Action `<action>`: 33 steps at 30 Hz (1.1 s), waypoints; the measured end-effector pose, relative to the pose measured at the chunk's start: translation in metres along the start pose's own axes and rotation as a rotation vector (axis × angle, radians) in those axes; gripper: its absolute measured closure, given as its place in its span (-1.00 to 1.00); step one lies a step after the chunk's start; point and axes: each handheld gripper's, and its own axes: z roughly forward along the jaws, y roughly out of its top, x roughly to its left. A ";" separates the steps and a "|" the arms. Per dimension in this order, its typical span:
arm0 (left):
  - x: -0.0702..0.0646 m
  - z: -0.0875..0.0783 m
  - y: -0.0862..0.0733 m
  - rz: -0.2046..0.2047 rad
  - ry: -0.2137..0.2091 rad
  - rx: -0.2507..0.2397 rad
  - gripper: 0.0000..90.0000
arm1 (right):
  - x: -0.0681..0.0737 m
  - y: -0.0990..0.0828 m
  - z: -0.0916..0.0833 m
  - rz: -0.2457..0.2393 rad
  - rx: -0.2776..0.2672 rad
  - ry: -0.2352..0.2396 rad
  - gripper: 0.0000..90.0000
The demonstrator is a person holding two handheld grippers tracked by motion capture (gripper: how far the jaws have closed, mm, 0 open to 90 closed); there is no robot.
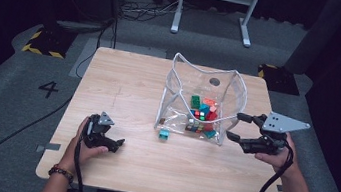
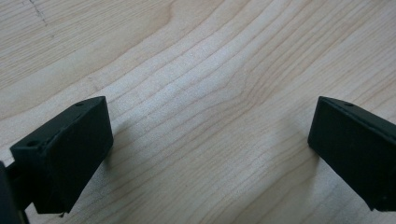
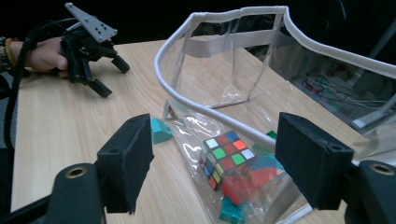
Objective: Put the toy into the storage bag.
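A clear plastic bag with white trim stands open on the wooden table. Inside lie several coloured blocks and a Rubik's cube. One teal block sits on the table just outside the bag's near left corner, seen also as the teal block in the right gripper view. My right gripper is at the bag's right side, open, its jaws wide on either side of the bag's lower corner without pressing it. My left gripper rests low at the table's near left, open over bare wood.
The left gripper and its hand show far off in the right gripper view. A cable trails from the right gripper over the table's near edge. Beyond the table are a white stand and floor cables.
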 end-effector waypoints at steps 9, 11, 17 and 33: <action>0.000 0.000 0.000 0.000 0.000 0.000 -1.00 | 0.018 -0.018 0.006 -0.013 0.005 0.060 -0.37; 0.000 0.000 0.000 0.000 0.000 0.000 -1.00 | 0.021 -0.025 0.012 -0.005 0.012 0.075 -0.37; 0.000 0.000 0.000 0.000 0.000 0.000 -1.00 | 0.028 -0.048 0.046 0.022 0.084 0.101 -0.36; 0.000 0.000 0.000 0.000 0.000 0.000 -1.00 | 0.062 -0.083 0.146 0.068 0.225 0.193 -0.32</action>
